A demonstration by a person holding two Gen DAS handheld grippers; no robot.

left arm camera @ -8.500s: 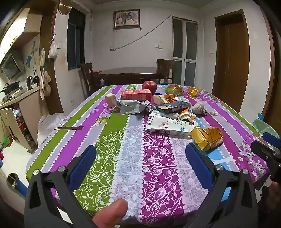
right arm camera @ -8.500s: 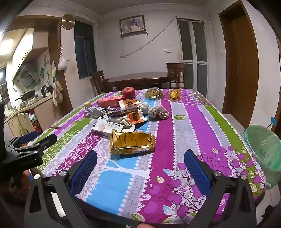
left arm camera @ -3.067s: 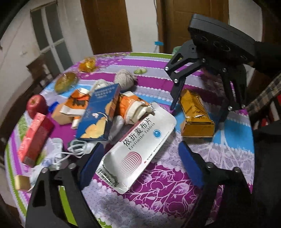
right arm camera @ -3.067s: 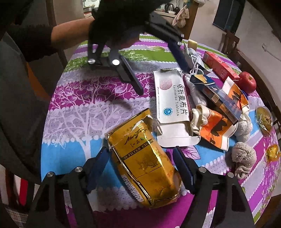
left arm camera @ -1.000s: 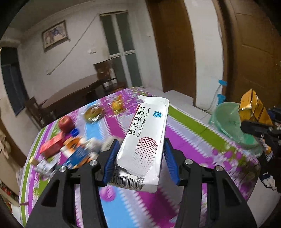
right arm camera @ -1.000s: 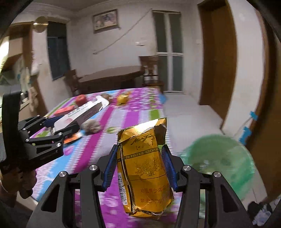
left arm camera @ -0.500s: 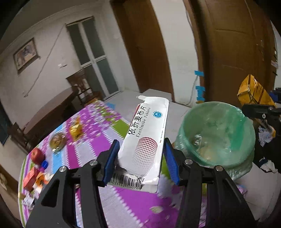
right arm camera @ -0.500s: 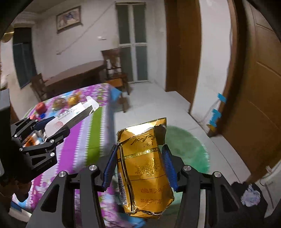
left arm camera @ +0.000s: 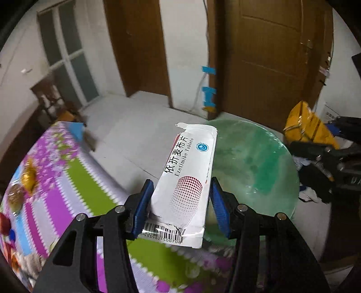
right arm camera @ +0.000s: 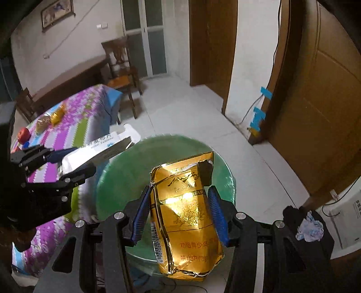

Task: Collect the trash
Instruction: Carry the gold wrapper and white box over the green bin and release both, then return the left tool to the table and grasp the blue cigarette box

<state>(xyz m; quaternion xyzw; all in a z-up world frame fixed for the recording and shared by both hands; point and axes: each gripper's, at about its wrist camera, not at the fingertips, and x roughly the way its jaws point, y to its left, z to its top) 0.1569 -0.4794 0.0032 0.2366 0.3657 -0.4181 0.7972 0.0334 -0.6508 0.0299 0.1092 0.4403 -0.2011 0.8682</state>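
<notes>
While both grippers hang over the room's tiled floor (right arm camera: 180, 108), the biggest thing beneath them is the bin lined with a green bag (left arm camera: 252, 162), standing just beside the edge of the table with the striped floral cloth (left arm camera: 67, 180). Brown wooden doors (left arm camera: 270, 56) fill the wall behind it, with strips of blue tape (left arm camera: 208, 94) on the frame between them.

Clamped in the left gripper (left arm camera: 180, 202) is the white tablet box (left arm camera: 187, 180), its blue pads pressed against both long sides; the torn, open end reaches out over the bin's near rim, the barcode end over the cloth. Squeezed by the right gripper (right arm camera: 180, 211) is the crumpled gold cigarette carton (right arm camera: 185, 216), held directly above the bag's mouth, with nothing between it and the opening.

Only the right wrist view takes in the dark dining table (right arm camera: 67, 78), the wooden chair (right arm camera: 119, 67), the framed picture (right arm camera: 57, 13) and a bundle of pale cloth (right arm camera: 309, 227) on a dark heap at lower right. It also shows the red apple (right arm camera: 23, 134) and a gold wrapper (right arm camera: 57, 116) left on the cloth. From the left wrist view, the opposite gripper and carton appear only at the far right edge.
</notes>
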